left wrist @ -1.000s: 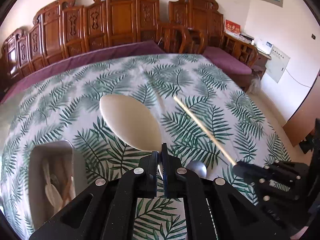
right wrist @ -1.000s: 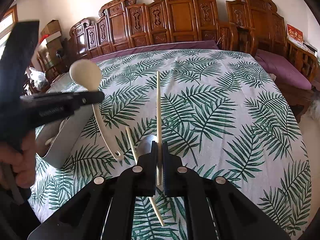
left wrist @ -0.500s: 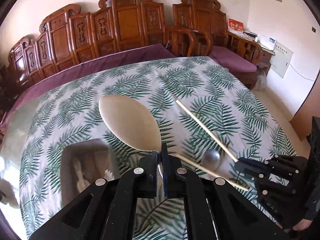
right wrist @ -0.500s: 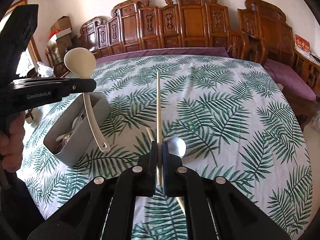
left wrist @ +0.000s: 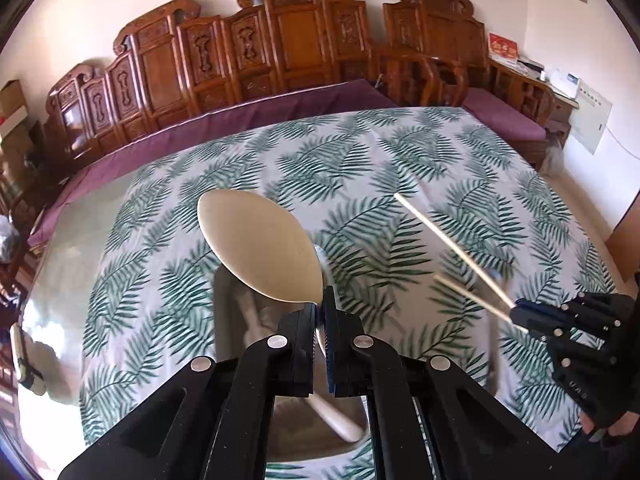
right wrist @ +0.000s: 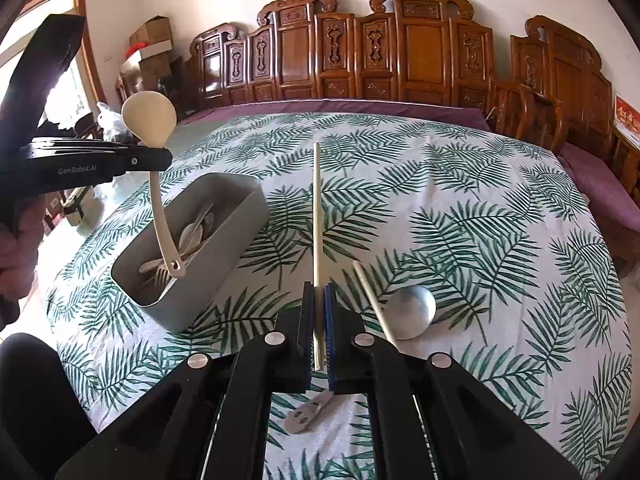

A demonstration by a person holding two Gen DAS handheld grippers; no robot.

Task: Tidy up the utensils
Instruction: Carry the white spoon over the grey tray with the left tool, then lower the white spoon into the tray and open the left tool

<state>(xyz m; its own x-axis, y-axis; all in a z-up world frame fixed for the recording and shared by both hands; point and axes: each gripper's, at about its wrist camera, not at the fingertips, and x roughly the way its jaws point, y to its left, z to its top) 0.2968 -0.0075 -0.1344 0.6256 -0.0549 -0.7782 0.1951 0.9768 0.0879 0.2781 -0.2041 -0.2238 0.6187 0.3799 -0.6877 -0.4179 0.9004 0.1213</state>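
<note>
A grey rectangular bin [right wrist: 188, 248] sits at centre left of the right wrist view on a tabletop [right wrist: 480, 216] covered in a green palm-leaf cloth; inside lie several pale utensils, jumbled so that an exact count is not possible. Above the bin, the left gripper [right wrist: 160, 158] has its fingers closed on the neck of a cream ladle [right wrist: 149, 120], bowl up at upper left and handle end hanging over the bin's open top. In the left wrist view the same ladle's bowl fills the centre, with the bin now directly beneath it; a second ago the bin was in the lower left corner of that view. The right gripper [right wrist: 319, 316], low in the centre of its own view, is clamped on one chopstick [right wrist: 317, 208] that points away up the frame. A second chopstick [right wrist: 374, 304] lies on the cloth at lower right, touching a metal spoon [right wrist: 412, 312]. Counted outside the bin: one ladle, two chopsticks, one metal spoon.
</note>
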